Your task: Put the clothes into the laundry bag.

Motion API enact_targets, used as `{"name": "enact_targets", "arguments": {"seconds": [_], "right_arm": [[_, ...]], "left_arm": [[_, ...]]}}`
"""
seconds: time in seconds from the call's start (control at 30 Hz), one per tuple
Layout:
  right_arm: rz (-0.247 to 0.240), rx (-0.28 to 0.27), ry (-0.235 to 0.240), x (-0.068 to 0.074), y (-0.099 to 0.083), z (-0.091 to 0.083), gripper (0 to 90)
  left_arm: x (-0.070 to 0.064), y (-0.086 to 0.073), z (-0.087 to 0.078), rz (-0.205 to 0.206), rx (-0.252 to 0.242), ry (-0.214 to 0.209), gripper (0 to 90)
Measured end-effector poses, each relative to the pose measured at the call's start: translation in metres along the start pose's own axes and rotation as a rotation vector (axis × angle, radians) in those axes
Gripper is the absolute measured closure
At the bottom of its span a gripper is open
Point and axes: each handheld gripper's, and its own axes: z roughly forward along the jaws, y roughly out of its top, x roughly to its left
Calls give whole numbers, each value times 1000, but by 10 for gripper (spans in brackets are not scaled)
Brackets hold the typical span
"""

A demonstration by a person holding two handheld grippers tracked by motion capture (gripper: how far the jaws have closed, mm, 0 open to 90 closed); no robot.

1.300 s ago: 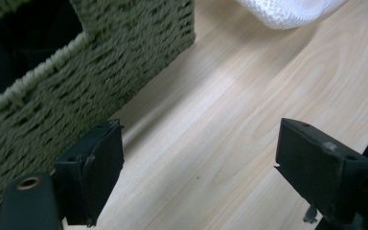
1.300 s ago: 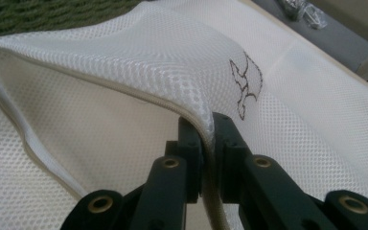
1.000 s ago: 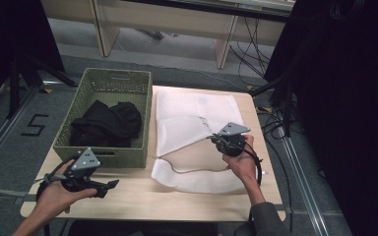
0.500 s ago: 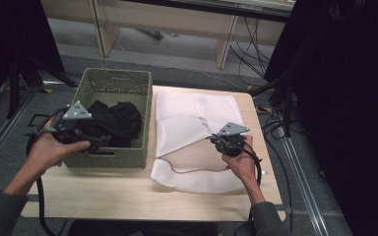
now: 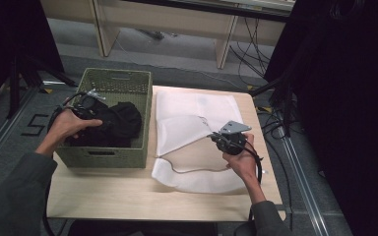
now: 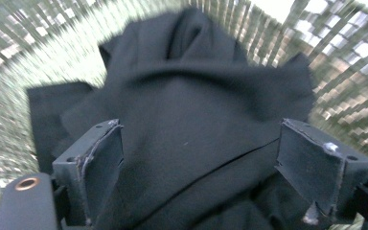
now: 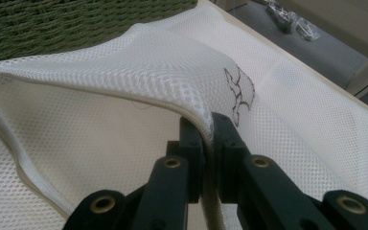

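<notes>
A green woven basket stands at the table's left with a black garment heaped inside. My left gripper reaches into the basket; its jaws stand open on either side of the black garment, and the basket wall is blurred behind. A white mesh bag lies flat to the right of the basket. My right gripper is shut on the zipper edge of the mesh bag and holds that upper layer lifted, so the mouth gapes. In the right gripper view its jaws pinch the hem.
The wooden table has bare surface along its front edge. Cables trail off the right side near dark equipment. A pale shelf unit stands on the floor beyond the table.
My left gripper has risen from the table's front left corner and gone into the basket, over the black garment. The right gripper has kept its hold on the bag edge.
</notes>
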Motion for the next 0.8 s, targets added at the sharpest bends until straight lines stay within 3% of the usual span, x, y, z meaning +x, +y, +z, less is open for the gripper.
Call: {"name": "enact_targets", "arguments": {"seconds": [0.1,0.13,0.2,0.27,0.37,0.43,0.57,0.63,0.7,0.77,0.8], "right_arm": [[-31,0,-12,-3,1,-2,851],[-7,3,-5,-1,1,-1,851],[-22,0,-10,-2,0,0,851],[-39,5,-6,-2,1,0,851],[-16,-1,-5,0,1,1,851],[-14,20,8,1,1,0,851],[-24,5,-2,1,1,3,850],[-10,35,18,3,1,2,850],[-25,-2,-5,1,1,3,849],[-22,7,-3,1,0,3,848],[-30,18,3,1,1,3,847]], "left_arm": [[1,-1,7,-8,6,-15,159],[0,-2,7,-14,29,-28,158],[0,-4,10,-5,47,-55,151],[1,-7,14,10,75,-56,151],[5,-15,23,-52,96,-55,149],[9,-19,29,-66,113,-42,145],[14,-22,39,-88,116,-25,116],[15,-21,44,-89,130,-2,69],[14,-22,52,-99,136,-24,0],[12,-24,60,-142,134,-46,0],[10,-24,61,-126,142,-37,0]]}}
